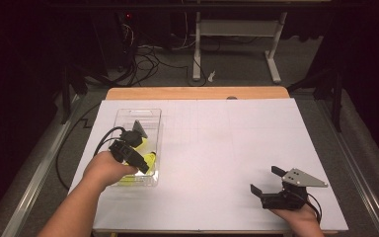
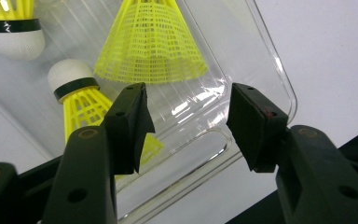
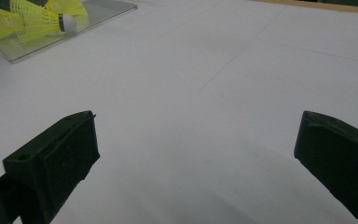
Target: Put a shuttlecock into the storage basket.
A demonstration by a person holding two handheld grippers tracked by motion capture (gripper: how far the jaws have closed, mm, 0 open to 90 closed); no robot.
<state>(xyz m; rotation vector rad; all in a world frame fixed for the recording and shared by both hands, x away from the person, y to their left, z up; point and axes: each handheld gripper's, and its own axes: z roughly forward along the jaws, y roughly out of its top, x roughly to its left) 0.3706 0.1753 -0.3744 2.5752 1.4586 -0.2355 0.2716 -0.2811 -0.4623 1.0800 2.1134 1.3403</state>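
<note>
A clear plastic tray [image 1: 138, 114] lies at the left of the white sheet and holds three yellow shuttlecocks with white cork heads. In the left gripper view I see one large skirt [image 2: 151, 42], one shuttlecock lying by the left jaw [image 2: 81, 105] and a third at the top left [image 2: 14, 28]. My left gripper [image 1: 140, 163] hangs over the tray's near end, its jaws [image 2: 189, 128] open with nothing between the pads. My right gripper [image 1: 265, 179] rests low at the front right, open wide [image 3: 196, 158] over bare paper, far from the tray [image 3: 107, 10].
The white sheet [image 1: 227, 143] covers most of the table, with a strip of wooden edge [image 1: 197, 93] at the far side. Black cables [image 1: 74, 138] trail off the left edge. Beyond the table stand desk legs [image 1: 196, 49] on grey carpet.
</note>
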